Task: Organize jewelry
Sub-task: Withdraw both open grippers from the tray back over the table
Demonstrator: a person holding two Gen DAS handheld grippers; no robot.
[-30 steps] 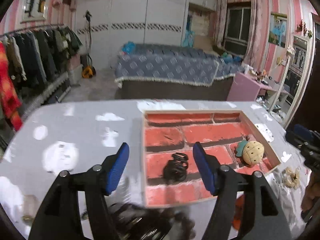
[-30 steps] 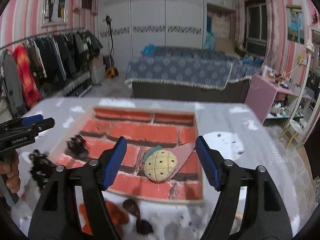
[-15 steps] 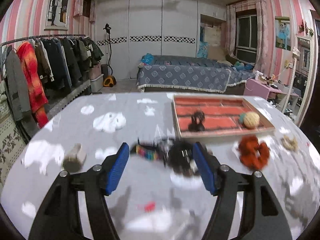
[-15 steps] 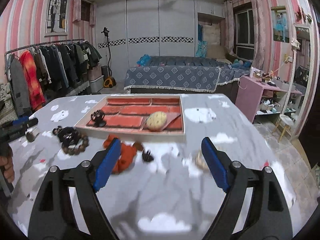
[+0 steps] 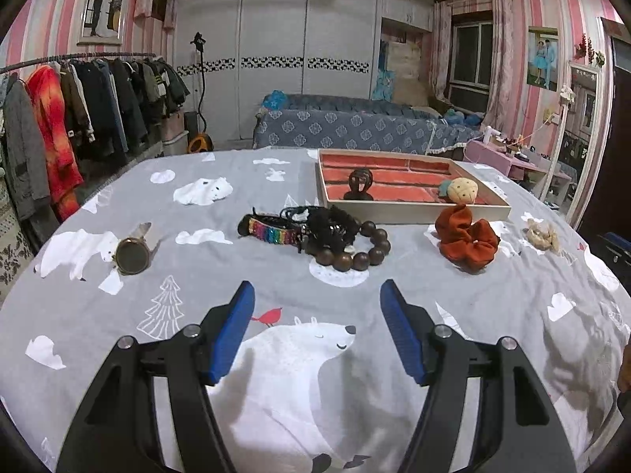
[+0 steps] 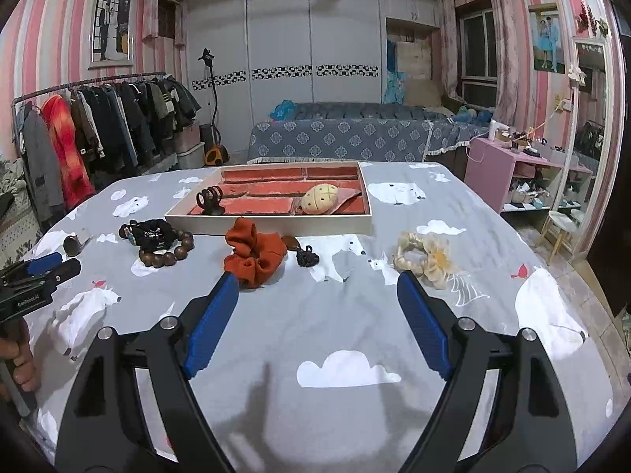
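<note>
Room: bedroom w/ pink striped walls, white wardrobe doors at back, blue-covered bed, clothes rack along left wall, pink side table at right.
Surface: table under grey cloth w/ polar bears, clouds, trees printed on it.
Left gripper: low over near edge of cloth, pointing forward and slightly down; blue pads apart, nothing between them. Hand holding it shows at left edge of right wrist view.
Right gripper: same pose over near edge; jaws wide, nothing held.
Tray: shallow, pale rim, red brick-pattern floor, toward far edge of table; holds dark hair claw and round yellow plush clip.
Wooden bead bracelet: mid-table, near side of tray, touching a black tangle of bands and a rainbow woven band.
Orange scrunchie: just in front of tray's near rim.
Cream flower hair tie: toward right edge, apart from the rest.
Small dark piece: betw. scrunchie and cream tie; can't tell what it is.
Round brown item: toward left edge, well apart from tray.
</note>
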